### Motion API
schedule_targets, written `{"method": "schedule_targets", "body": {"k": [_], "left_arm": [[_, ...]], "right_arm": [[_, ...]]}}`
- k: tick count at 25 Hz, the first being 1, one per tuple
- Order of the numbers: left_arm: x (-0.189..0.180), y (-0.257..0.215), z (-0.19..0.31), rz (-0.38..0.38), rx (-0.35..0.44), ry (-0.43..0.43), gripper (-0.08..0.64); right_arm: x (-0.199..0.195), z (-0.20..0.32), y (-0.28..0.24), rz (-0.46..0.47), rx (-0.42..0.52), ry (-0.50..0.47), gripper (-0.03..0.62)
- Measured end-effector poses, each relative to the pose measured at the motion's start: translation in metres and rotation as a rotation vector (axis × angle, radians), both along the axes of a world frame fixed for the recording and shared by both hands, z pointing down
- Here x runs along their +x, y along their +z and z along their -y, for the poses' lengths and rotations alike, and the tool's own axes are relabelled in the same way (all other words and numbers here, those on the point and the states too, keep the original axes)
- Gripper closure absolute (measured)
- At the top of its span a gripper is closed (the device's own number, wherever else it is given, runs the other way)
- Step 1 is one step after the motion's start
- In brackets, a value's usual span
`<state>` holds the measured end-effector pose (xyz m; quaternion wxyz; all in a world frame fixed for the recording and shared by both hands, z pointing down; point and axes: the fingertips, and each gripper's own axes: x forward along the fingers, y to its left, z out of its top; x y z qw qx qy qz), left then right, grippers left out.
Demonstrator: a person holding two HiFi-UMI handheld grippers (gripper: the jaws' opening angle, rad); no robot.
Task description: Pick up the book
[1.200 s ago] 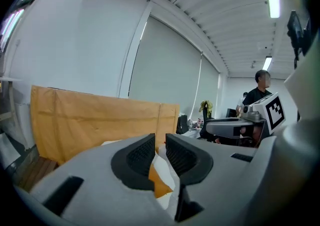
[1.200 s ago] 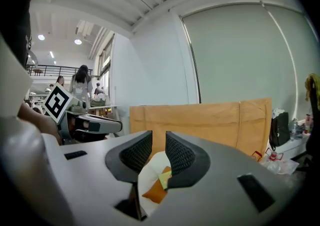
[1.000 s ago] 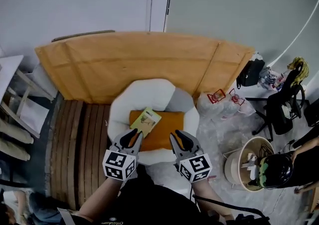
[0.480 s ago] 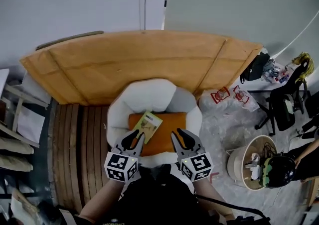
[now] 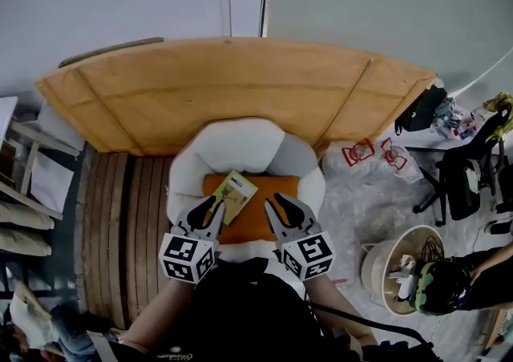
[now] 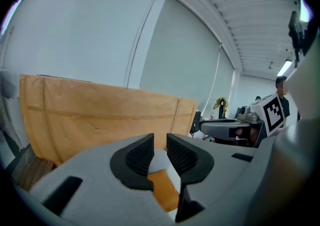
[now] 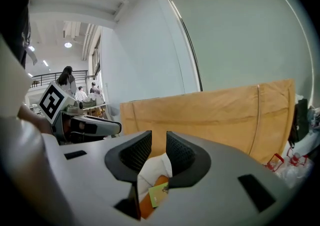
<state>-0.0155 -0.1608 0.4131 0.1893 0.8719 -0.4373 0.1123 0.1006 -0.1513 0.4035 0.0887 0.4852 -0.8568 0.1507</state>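
The book [image 5: 234,195], with a yellow-green cover, lies flat on the orange seat cushion [image 5: 255,226] of a white armchair [image 5: 236,144], toward the cushion's left side, turned at an angle. Nothing lies on top of it.

The left gripper [image 5: 213,208] hangs at the book's near left corner. Its tips overlap that corner in the head view, and contact cannot be made out. Its jaws stand a narrow slit apart with nothing between them. The right gripper [image 5: 277,203] is over the bare cushion just right of the book, clear of it. Its jaws are likewise a slit apart and empty, and in its own view the book shows below them.

The chair's puffy white arms and back close the cushion in on the left, right and far sides. Behind the chair a wide brown cardboard sheet [image 5: 240,88] leans against the pale wall [image 5: 120,0]. Wooden slats [image 5: 120,224] lie to the left. To the right, on plastic sheeting [image 5: 361,208], stand a round tub [image 5: 367,268], a black office chair [image 5: 461,184] and a black bag [image 5: 423,108], all well apart from the book.
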Motion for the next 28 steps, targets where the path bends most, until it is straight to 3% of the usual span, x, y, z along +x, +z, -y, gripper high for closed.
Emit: {"method": "schedule_targets", "body": {"k": [11,22,28], "left_arm": [[-0.02,0.035,0.033,-0.001,-0.08,0.011,0.479],[-0.04,0.11,0.062,0.029,-0.235,0.013,0.46],[-0.018,0.143,0.06,0.028,-0.269,0.042,0.448]], "right_arm": [[-0.027,0.039,0.034,-0.016,-0.084,0.001,0.517],[-0.037,0.073,0.107,-0.057,-0.215,0.004,0.505],[-0.021,0.069,0.135,-0.082,-0.233,0.048,0.502]]}}
